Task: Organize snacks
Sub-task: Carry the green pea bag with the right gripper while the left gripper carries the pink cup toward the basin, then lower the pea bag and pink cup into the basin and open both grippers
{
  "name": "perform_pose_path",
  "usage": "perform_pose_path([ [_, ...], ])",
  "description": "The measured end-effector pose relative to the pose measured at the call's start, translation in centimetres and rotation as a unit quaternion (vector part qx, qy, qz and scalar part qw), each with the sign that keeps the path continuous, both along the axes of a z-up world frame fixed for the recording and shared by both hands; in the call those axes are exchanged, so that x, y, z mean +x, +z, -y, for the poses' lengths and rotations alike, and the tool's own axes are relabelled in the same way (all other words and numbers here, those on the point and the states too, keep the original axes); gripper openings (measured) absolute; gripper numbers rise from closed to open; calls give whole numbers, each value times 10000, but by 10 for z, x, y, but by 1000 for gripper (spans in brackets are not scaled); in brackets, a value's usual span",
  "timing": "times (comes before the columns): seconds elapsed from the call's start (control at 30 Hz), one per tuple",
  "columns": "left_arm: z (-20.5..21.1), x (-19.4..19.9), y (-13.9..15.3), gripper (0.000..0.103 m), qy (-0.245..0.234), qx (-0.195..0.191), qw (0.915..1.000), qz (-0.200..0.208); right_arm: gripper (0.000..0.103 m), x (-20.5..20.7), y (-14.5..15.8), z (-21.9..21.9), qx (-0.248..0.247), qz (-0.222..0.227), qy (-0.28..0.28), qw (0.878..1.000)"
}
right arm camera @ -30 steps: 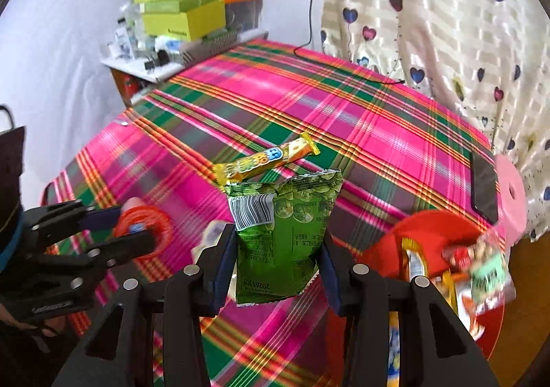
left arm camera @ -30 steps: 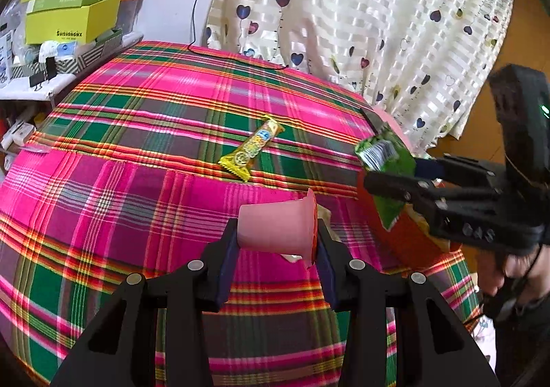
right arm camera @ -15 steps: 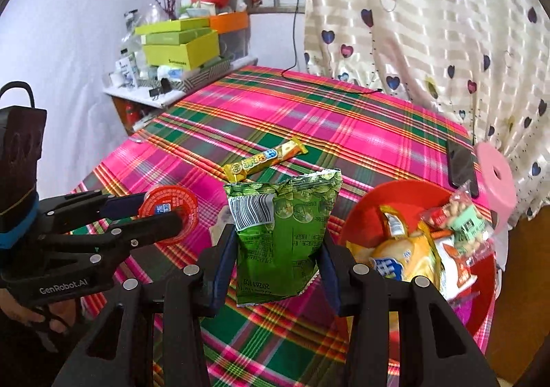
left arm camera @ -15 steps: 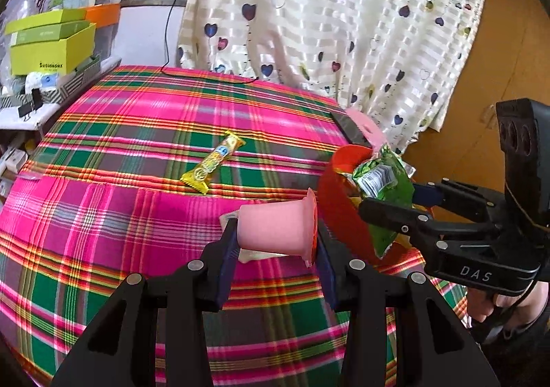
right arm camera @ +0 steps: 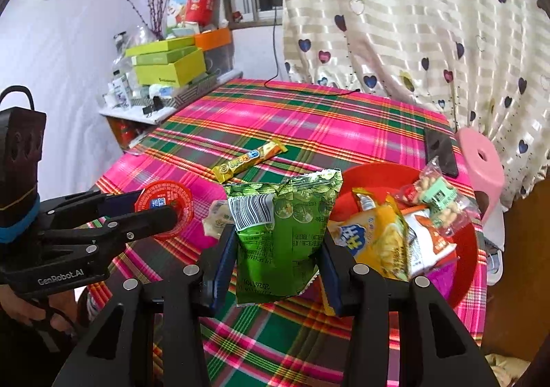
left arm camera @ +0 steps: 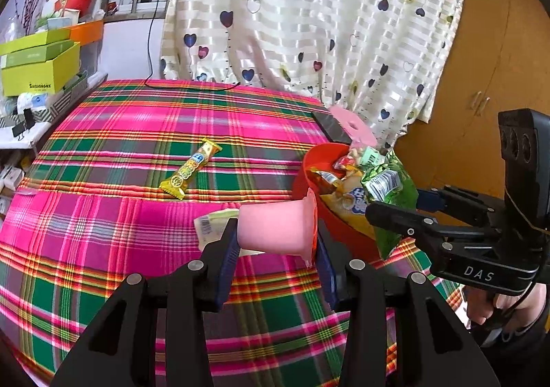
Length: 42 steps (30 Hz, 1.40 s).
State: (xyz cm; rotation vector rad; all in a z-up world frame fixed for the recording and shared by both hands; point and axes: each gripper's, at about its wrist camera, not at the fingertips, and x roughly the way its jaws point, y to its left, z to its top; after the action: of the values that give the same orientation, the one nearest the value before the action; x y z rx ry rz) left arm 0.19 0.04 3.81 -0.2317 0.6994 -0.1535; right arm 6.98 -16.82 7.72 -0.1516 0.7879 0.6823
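My left gripper (left arm camera: 276,242) is shut on a pink jelly cup (left arm camera: 275,230), held on its side above the plaid table, just left of the red bowl (left arm camera: 311,160). The cup's red lid (right arm camera: 164,207) shows in the right wrist view. My right gripper (right arm camera: 278,249) is shut on a green snack bag (right arm camera: 282,235), held beside the red bowl (right arm camera: 378,174), which holds several snack packets. In the left wrist view the green bag (left arm camera: 390,191) hangs at the bowl's near rim. A yellow snack bar (left arm camera: 190,168) lies on the cloth. A pale packet (left arm camera: 209,225) lies behind the cup.
A black phone (right arm camera: 440,151) and a pink stool (right arm camera: 481,160) sit past the bowl at the table's right edge. Green boxes (right arm camera: 165,67) stack on a shelf at the far left. A heart-print curtain (left arm camera: 309,26) hangs behind. A black cable (left arm camera: 192,86) crosses the far edge.
Both grippers have moved right toward the red bowl with their loads. The bowl and its packets have come further into view. The grips have not changed.
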Motion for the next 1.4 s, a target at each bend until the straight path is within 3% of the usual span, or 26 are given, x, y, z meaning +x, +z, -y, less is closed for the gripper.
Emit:
perform_pose_path([
  [0.53, 30, 3, 5, 43, -387, 64, 9992, 26, 43, -8, 10, 41, 229, 95, -373, 9990],
  [0.93, 54, 23, 7, 43, -670, 121, 9977, 10, 43, 17, 9, 113, 324, 92, -1270, 9913],
  [1.13, 67, 33, 8, 43, -810, 148, 9966, -16, 43, 33, -6, 132, 329, -54, -1486, 9883],
  [1.4, 90, 42, 0, 43, -1191, 186, 9925, -199, 43, 46, -36, 116, 206, -396, -1224, 9915],
])
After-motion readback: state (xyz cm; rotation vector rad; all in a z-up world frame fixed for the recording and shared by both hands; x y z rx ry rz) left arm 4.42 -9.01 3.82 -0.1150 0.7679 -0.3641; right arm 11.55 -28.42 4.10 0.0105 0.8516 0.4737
